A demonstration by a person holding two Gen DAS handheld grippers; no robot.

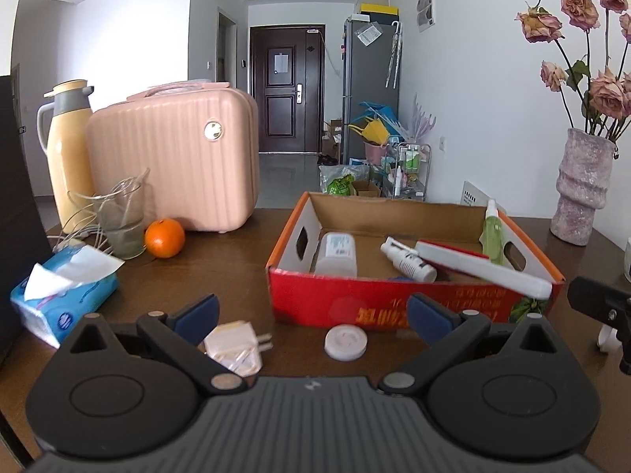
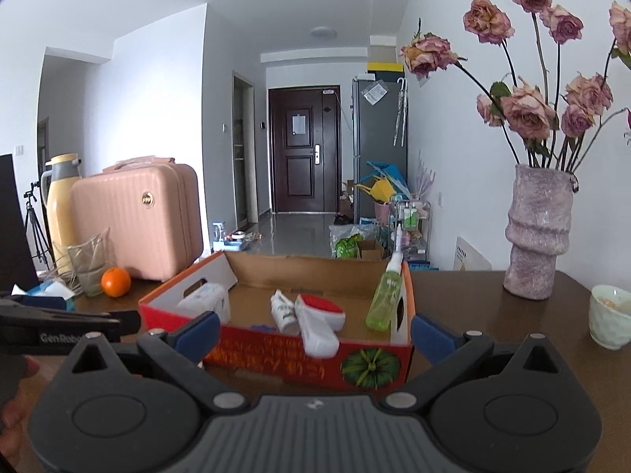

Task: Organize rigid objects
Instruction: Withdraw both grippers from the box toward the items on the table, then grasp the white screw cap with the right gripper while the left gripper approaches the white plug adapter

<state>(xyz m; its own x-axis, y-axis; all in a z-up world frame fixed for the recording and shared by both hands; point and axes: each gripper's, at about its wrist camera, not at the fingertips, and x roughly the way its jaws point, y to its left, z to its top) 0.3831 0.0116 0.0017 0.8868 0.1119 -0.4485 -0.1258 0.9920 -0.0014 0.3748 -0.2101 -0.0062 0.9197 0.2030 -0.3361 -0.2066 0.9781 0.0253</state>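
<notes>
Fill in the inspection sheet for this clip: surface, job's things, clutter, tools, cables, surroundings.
Surface: dark wooden table.
Job's things: red cardboard box holds a white jar, white spray bottle, green spray bottle and red-and-white brush overhanging the front rim. White plug adapter and round white lid lie on the table before the box.
Clutter: tissue pack, orange, glass, pink case, yellow flask, vase, cup.
Tools: left tool open, empty; right tool open, empty.
Cables: clear tubing around the glass.
Surroundings: hallway, dark door, grey fridge.
</notes>
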